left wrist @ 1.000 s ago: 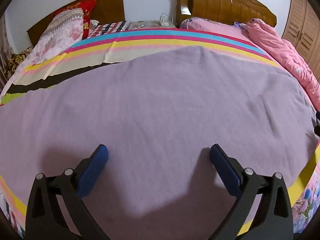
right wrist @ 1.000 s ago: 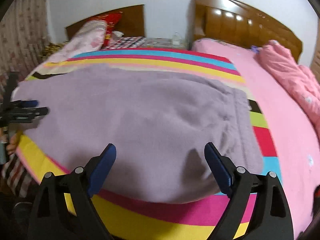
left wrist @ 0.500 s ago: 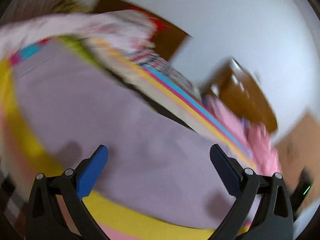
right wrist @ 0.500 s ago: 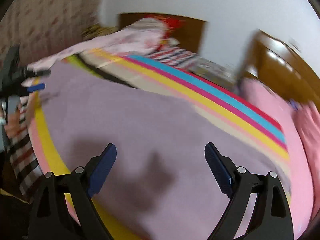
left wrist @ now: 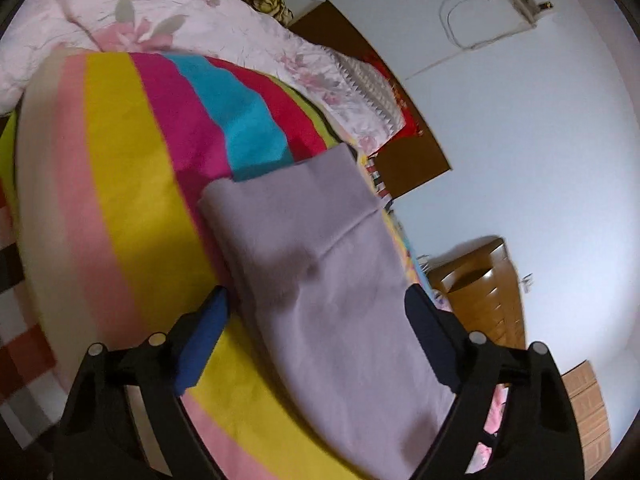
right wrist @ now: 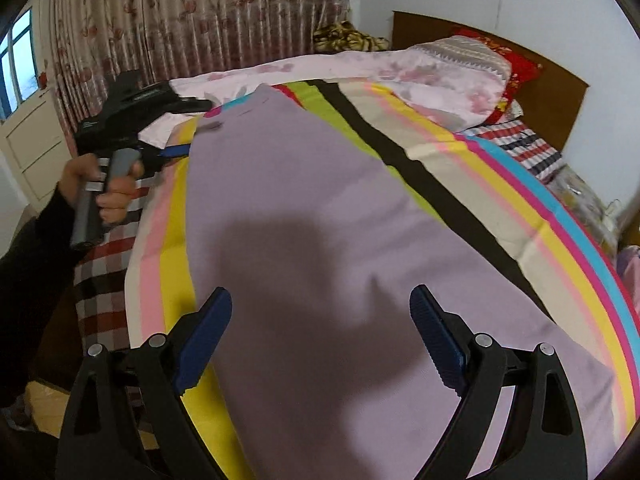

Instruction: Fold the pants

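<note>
**Position.** Pants (left wrist: 320, 272): laid flat and lengthwise on the striped spread (left wrist: 132, 200), one long edge near the bed's side.

**Grippers.**
- Left gripper (left wrist: 316, 300): jaws apart, just been closing a little. Sits at the far end of the pants with cloth in line between the jaws, not pinched. Cannot tell whether a pad touches the cloth.
- Right gripper (right wrist: 320, 300): jaws wide apart above the near end, clamped on nothing.

**Risks, as judged.**
- Pinching the spread along with the pants: likely if the jaws dip too deep, since the cloth lies flush.
- Catching only the top layer: leaves the lower layer behind and skews the fold.
- Lifting the ends unevenly: drags the pants toward the bed's side and puts in wrinkles.
- Gripping away from the corners: gives a crooked fold line.

**Count.**
- Pants: one.
- Grippers: two.
- Hand (right wrist: 108, 188) in view: one, on the left gripper's handle.
- Spread: one.
- Floral quilt (left wrist: 200, 20): one.
</note>
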Available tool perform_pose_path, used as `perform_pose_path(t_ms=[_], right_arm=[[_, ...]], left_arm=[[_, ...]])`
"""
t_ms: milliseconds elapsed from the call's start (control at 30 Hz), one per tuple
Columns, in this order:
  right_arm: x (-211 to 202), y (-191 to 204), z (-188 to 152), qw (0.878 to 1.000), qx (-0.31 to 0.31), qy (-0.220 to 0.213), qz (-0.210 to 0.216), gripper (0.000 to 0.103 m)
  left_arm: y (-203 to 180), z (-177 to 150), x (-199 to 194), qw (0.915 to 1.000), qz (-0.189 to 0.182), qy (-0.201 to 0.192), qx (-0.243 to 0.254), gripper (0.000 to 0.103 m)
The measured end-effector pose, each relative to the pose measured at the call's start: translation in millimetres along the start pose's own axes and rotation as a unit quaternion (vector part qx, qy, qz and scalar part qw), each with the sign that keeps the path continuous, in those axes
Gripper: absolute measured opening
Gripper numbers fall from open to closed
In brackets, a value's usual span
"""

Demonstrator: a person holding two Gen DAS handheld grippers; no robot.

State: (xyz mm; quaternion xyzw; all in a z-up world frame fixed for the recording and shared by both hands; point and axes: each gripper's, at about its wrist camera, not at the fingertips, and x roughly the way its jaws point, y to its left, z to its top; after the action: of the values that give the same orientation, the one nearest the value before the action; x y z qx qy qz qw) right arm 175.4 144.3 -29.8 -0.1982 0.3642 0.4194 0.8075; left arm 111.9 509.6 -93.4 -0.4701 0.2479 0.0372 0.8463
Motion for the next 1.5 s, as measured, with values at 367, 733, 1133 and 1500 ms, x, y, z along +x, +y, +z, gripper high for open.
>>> perform_pose_path(t_ms=[367, 733, 1133, 1500], right_arm=[[22.5, 3.4, 12.7, 0.999, 0.026, 0.007, 0.026, 0.087], [79.4, 10.7, 32.5, 0.996, -0.031, 0.078, 0.042, 0.09], [95.2, -27.7, 60.1, 0.998, -0.039, 0.05, 0.03, 0.093], [52.7, 14.2, 25.4, 0.989, -0.107, 0.064, 0.081, 0.098]], left_arm=[[-1.7, -5.9, 10.2, 0.9982, 0.024, -0.006, 0.054, 0.018], [-31.8, -2.8, 15.6, 0.9911, 0.081, -0.033, 0.1, 0.015], [-182.8, -23.9, -32.4, 0.9472, 0.064, -0.107, 0.296, 0.015], [-234.1, -50.5, -28.4, 0.9273, 0.074, -0.097, 0.354, 0.014]])
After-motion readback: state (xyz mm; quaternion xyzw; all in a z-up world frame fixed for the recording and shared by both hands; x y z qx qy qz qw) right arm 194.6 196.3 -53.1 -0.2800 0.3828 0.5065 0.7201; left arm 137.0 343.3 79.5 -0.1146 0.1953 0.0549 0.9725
